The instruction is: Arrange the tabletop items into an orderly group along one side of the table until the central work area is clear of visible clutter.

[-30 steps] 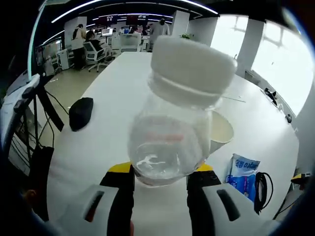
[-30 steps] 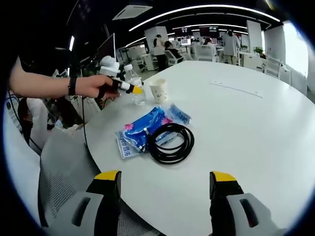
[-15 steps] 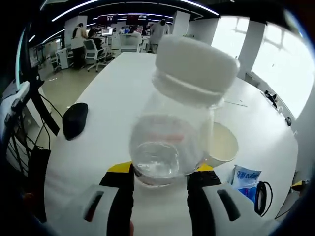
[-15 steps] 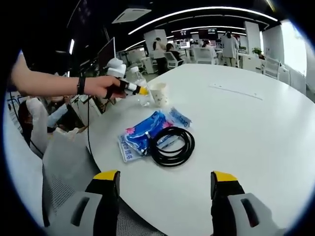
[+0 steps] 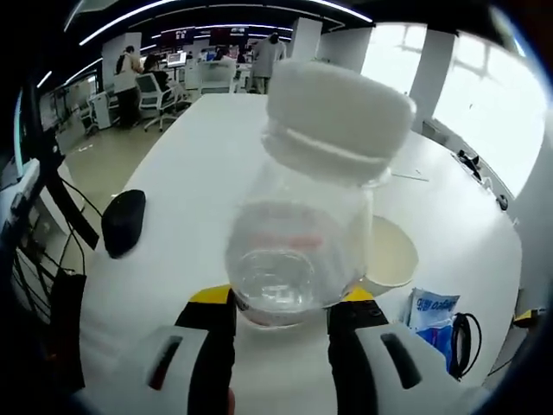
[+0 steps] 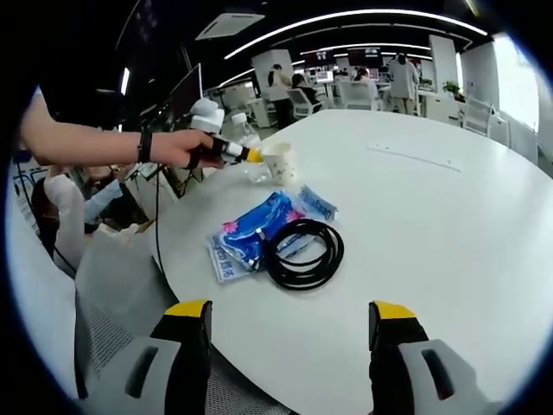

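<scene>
My left gripper (image 5: 282,304) is shut on a clear plastic bottle (image 5: 298,233) with a white cap (image 5: 337,108), held tilted just above the white table (image 5: 199,156). A paper cup (image 5: 390,254) stands right behind the bottle. In the right gripper view a hand holds the left gripper (image 6: 226,151) with the bottle (image 6: 249,166) beside the cup (image 6: 278,161). Blue packets (image 6: 252,232) and a black cable coil (image 6: 303,252) lie closer to me. My right gripper (image 6: 289,322) is open at the table's near edge, with nothing between its jaws.
A black mouse (image 5: 123,222) lies near the table's left edge. One blue packet (image 5: 429,309) and the cable coil (image 5: 462,333) sit at the lower right. A grey chair (image 6: 112,285) stands by the table (image 6: 449,225); desks and people are far behind.
The left gripper with the bottle has crept a little closer to the cup; its view has shifted slightly. The right gripper has stayed put, open.
</scene>
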Available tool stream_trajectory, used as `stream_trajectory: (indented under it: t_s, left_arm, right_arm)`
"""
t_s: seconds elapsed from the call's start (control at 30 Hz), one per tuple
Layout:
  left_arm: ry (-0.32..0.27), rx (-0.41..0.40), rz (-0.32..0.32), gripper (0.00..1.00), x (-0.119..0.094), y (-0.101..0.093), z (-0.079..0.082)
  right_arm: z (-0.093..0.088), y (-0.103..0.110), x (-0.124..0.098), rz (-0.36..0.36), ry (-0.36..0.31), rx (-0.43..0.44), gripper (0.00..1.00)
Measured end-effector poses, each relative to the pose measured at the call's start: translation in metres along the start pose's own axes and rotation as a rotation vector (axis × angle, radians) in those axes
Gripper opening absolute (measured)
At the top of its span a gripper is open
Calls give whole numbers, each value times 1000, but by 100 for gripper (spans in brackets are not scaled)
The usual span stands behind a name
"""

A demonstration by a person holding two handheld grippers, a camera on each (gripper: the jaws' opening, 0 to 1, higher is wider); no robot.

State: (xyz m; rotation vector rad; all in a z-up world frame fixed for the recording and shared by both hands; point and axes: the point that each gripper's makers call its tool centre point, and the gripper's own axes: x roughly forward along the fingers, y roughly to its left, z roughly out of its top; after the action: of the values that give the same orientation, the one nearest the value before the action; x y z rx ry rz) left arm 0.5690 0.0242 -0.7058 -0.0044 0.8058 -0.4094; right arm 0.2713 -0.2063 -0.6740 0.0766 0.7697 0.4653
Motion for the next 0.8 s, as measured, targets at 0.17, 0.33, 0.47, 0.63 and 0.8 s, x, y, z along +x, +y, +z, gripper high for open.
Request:
stream_trajectory:
  t_s: [0.17,0.33,0.47,0.63,0.8]
  left_arm:
    - [4,11,-2,40,3,-2,2]
    - [9,1,-7,41,6,-1,4]
    - [19,3,-10,41,5,-2,3]
    - [28,2,-11,40,2,-1,1]
    - [17,-16,-26,40,-5,-2,2]
  right_arm:
    - [-1,1,-1,-4,5,3,75]
    - [-5,0,-3,-12,14,7,73]
    - [-6,-2,-4,-17,13,13,73]
    - [-6,0,-3,-22,15,15,72]
    - [-4,2,-1,-18,9,18,71]
